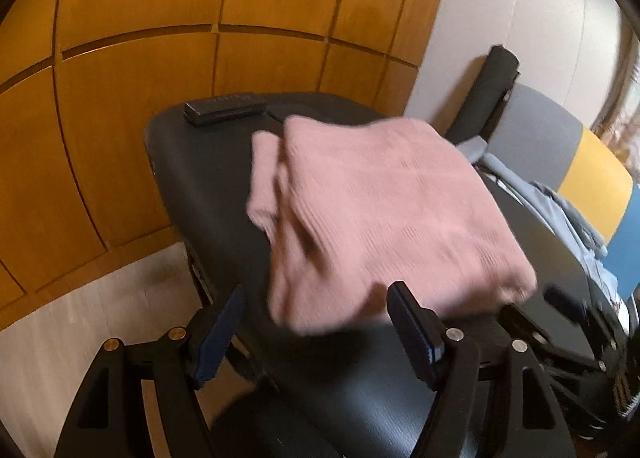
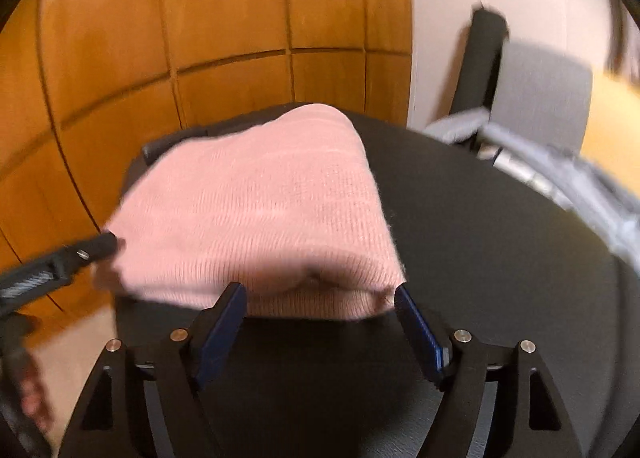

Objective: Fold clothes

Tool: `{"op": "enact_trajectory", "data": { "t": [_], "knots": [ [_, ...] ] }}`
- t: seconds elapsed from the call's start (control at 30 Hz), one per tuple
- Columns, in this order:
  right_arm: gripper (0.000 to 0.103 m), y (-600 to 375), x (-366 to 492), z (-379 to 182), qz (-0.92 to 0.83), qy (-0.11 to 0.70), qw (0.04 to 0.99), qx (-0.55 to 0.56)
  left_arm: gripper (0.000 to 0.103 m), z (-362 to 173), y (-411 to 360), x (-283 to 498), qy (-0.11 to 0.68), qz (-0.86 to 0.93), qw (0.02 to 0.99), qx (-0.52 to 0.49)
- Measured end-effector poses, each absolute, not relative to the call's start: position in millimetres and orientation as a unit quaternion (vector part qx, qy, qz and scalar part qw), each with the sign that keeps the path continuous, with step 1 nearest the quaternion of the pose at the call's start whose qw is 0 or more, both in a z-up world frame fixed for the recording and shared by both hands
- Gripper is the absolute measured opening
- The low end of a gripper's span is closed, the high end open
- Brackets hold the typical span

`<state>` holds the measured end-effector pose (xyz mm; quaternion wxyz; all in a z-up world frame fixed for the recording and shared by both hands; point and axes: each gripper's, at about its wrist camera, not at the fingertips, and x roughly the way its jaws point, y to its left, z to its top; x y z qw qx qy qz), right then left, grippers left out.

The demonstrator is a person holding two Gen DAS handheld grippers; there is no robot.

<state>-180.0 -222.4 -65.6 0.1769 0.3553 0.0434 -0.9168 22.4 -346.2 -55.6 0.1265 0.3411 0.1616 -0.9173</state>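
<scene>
Lying folded into compact bundle on black table [image 2: 480, 238], pink knit sweater [image 2: 260, 217]; left gripper [image 1: 320, 334] and right gripper [image 2: 320, 318] hovering wide, empty, at near edge.

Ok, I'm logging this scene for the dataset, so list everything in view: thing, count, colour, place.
pink sweater: one, pink knit, folded, lying on the table
table: one, black, rounded corners, in front of the wall panels
small flat device: one, black, far corner of the table; what it is I cannot tell
wall panels: several, orange-brown wood, behind the table
chair: one, grey, yellow and blue with a black frame, right of the table
grey-blue garments: a heap, count unclear, on the chair
left gripper: one, black with blue pads, open, at the sweater's near edge
right gripper: one, black with blue pads, open, at the sweater's near fold
</scene>
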Motion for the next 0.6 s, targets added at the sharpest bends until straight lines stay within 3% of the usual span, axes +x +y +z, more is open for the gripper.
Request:
{"op": "enact_trajectory", "data": {
  "t": [0.33,0.43,0.6],
  "knots": [
    [0.079,-252,-153,-85,-0.913,0.152,0.156,0.345,0.076,-68,-302,18,0.138,-0.916,0.109,0.362],
    [0.079,-245,-152,-88,-0.911,0.139,0.153,0.358,0.076,-71,-291,16,0.112,-0.917,0.111,0.365],
    [0.083,-233,-150,-93,-0.906,0.116,0.149,0.379,0.076,-81,-292,12,0.144,-0.906,0.127,0.377]
  ]
}}
